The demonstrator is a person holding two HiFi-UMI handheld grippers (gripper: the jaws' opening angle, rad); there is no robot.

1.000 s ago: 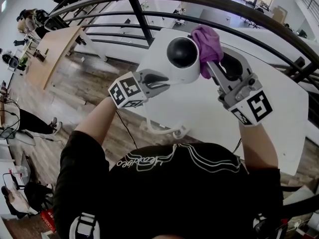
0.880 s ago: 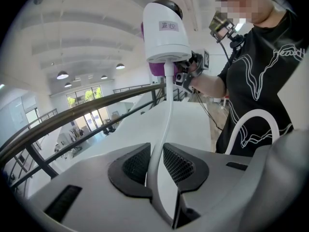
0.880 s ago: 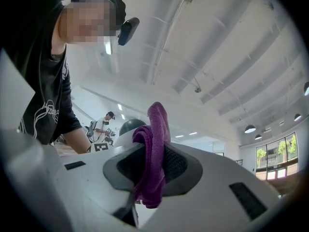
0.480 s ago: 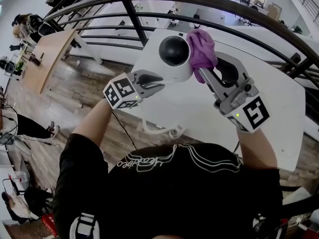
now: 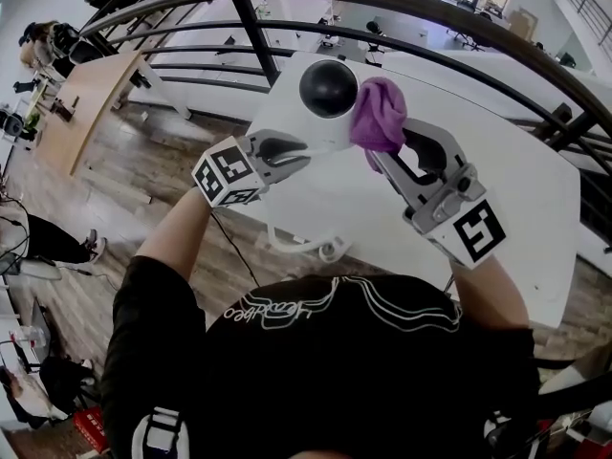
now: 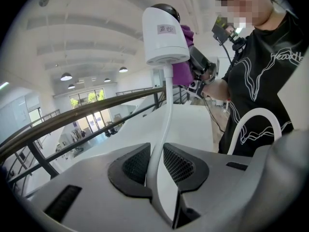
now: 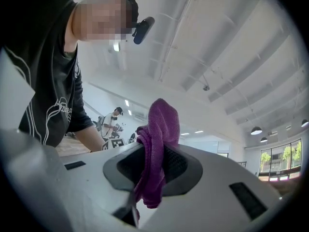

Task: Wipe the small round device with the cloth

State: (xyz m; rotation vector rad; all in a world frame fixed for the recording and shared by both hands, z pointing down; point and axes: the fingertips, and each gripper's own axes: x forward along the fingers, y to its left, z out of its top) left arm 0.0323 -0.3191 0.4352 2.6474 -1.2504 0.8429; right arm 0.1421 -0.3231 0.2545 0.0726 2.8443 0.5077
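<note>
The purple cloth (image 5: 379, 115), clenched in the right gripper (image 5: 376, 156), had slid down the small round white black-domed device's (image 5: 328, 89) right side. The left gripper (image 5: 298, 148) clamped its white stalk (image 6: 161, 129) underneath. Wiping looked underway.

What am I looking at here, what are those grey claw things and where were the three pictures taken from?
A person holds two hand-held clamps, called grippers. One picture looks down from a head camera; the other two look along each gripper's jaws. The left gripper is shut on the white cable under the small round device, holding it above a white table. The right gripper pinches a purple cloth at the device's side.
</note>
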